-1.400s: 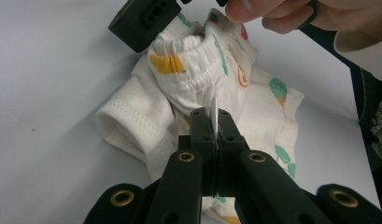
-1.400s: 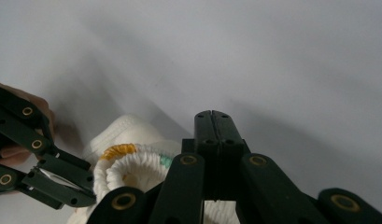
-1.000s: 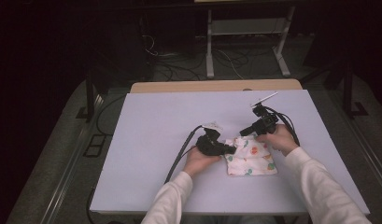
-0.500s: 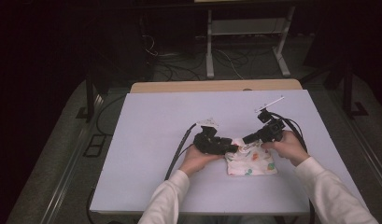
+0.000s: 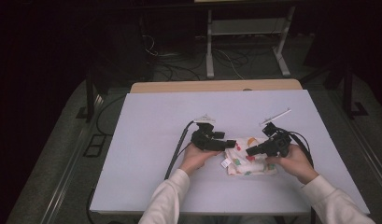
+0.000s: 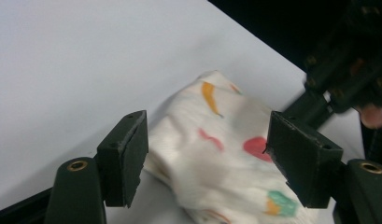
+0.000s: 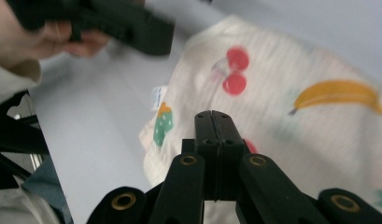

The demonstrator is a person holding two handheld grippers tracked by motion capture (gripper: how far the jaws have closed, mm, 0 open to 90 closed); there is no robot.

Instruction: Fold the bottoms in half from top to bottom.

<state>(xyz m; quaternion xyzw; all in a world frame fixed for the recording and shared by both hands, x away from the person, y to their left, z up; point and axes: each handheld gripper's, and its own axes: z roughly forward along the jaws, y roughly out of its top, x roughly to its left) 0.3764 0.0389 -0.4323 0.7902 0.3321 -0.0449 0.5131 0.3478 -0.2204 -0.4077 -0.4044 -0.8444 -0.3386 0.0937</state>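
cloth (image 6: 216,158) blurred, cropped below

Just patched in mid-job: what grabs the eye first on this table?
A crumpled white cloth printed with coloured fruit lies near the front of the pale lilac table, between the person's two hands. The left gripper, its jaws just opened, straddles the cloth's edge without pressing it. The right gripper hovers over the cloth with its jaws shut together.

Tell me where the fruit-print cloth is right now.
In the high view the fruit-print cloth lies on the table's near right part, between the left tool and right tool.
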